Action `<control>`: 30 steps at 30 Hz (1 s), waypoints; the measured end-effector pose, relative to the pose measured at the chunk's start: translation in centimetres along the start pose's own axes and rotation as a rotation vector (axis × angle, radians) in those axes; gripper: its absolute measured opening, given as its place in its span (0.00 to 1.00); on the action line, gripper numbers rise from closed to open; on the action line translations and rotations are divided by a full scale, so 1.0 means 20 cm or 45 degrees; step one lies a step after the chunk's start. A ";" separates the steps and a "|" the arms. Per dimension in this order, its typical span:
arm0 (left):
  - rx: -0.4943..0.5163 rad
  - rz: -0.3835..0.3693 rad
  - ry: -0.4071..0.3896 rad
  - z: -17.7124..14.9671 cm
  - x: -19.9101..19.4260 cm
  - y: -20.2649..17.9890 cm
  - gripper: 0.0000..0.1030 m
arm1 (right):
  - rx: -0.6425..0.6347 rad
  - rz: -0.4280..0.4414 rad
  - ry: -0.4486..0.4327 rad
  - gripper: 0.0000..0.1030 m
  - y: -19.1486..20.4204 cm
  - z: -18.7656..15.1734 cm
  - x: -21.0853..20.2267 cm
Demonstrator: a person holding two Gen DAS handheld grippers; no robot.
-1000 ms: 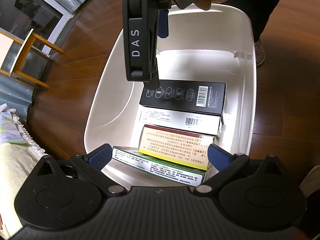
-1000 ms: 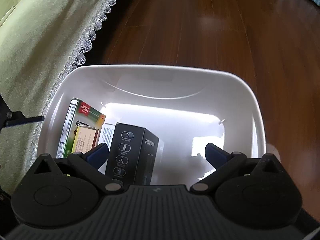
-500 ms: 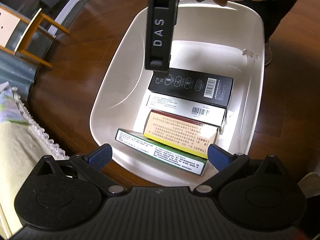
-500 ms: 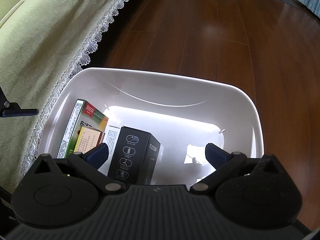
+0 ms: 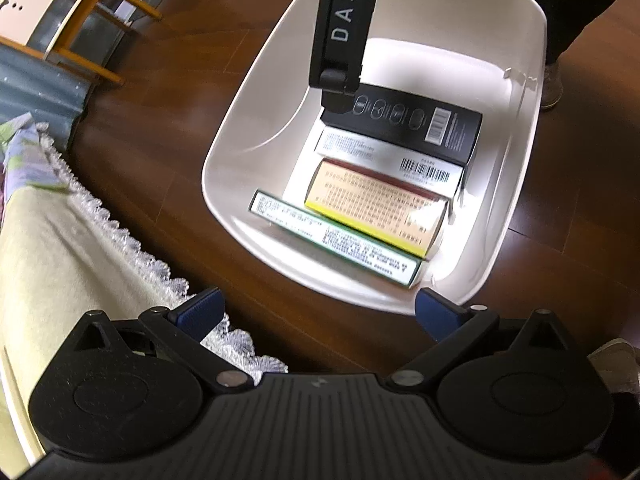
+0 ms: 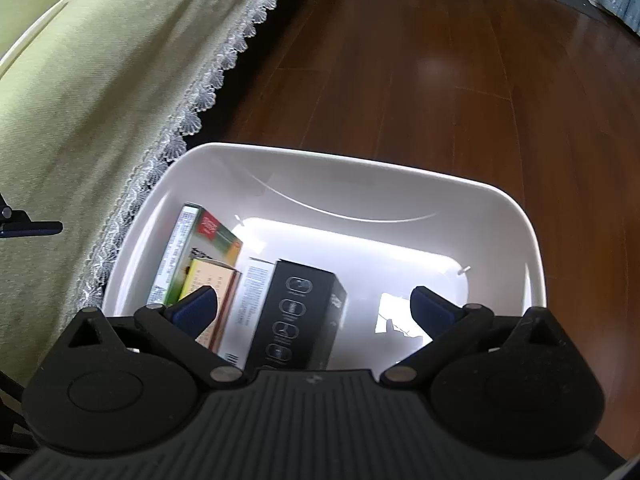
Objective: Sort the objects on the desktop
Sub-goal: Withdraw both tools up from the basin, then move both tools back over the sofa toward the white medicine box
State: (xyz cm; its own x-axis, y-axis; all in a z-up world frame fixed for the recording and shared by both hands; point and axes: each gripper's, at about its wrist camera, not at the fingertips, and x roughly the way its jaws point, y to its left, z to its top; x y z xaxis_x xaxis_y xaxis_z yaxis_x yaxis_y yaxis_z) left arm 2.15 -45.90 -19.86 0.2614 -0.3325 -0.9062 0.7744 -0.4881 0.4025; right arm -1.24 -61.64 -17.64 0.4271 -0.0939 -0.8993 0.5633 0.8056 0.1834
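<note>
Four cartons are standing on edge, side by side, inside the white plastic bin [image 5: 248, 136], which is sitting on the dark wooden floor [image 5: 168, 92]; all of them are crowding the same half of the bin, leaving the other half of its bottom bare. The black box [image 5: 416, 124] with white icons and a barcode is lying at the end of the row nearest the bin's middle; a white box [image 5: 384, 158] with a barcode is pressing against it; next is coming a yellow-edged box [image 5: 372, 208] printed with dense text; the green-edged box [image 5: 332, 240] is standing last, nearest the bin's wall. In the right wrist view the same row is showing as green-edged box [image 6: 188, 248], yellow-edged box [image 6: 208, 280], white box [image 6: 250, 304] and black box [image 6: 296, 312].

The right gripper [image 6: 312, 306] is hanging above the bin over the black box, its blue-padded jaws spread wide and gripping nothing; in the left wrist view its black finger marked DAS is reaching down just beside the black box, though whether it is touching cannot be told. The left gripper [image 5: 316, 314] is hovering outside the bin's near rim, its jaws likewise wide and empty. A pale green cloth [image 6: 92, 92] with a lace fringe is hanging beside the bin; a wooden chair [image 5: 68, 28] is standing well apart from the bin.
</note>
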 end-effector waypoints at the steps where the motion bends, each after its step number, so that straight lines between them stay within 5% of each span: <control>1: -0.003 0.000 0.005 -0.01 -0.01 0.00 0.99 | -0.004 0.002 -0.002 0.99 0.01 0.00 0.00; 22: -0.115 0.139 -0.036 -0.06 -0.26 -0.02 0.99 | -0.051 0.050 -0.097 0.99 0.15 0.01 -0.10; 30: -0.367 0.370 -0.075 -0.25 -0.58 0.02 0.99 | -0.206 0.174 -0.295 0.99 0.33 -0.03 -0.29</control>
State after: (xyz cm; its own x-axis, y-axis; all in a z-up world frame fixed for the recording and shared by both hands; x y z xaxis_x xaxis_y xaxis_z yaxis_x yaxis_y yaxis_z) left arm 2.28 -38.10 -9.79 0.4661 -0.4731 -0.7476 0.8049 -0.1240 0.5803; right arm -0.42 -55.35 -11.38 0.6513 -0.0945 -0.7529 0.3777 0.9009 0.2137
